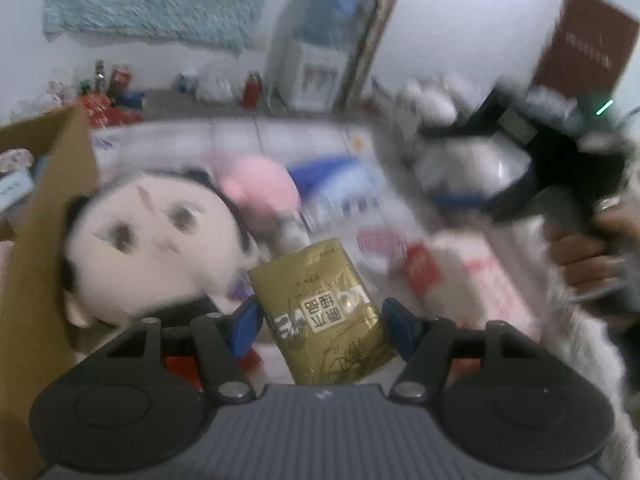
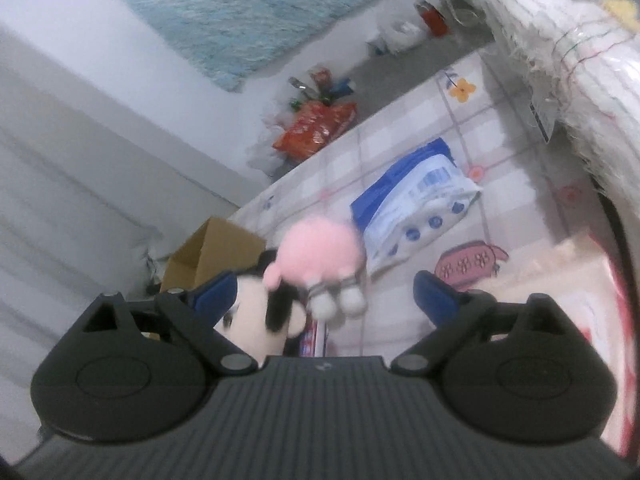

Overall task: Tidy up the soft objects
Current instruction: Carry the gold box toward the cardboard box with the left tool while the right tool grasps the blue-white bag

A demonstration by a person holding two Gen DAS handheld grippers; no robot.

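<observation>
Two grippers work here: the left gripper [image 1: 318, 330] looks clamped on a gold foil snack pouch [image 1: 320, 316], though blur hides the contact; carry it steadily toward the brown cardboard box [image 1: 48, 216] at nine o'clock. The right gripper [image 2: 324, 300] hangs jaws wide, empty.

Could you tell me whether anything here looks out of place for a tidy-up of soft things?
Yes: a stiff gold foil packet sits between the left gripper's fingers, odd beside the plush doll and pink plush. The doll lies tilted against a cardboard box, not inside it. A blue-and-white pack lies askew on the checked cloth.
</observation>
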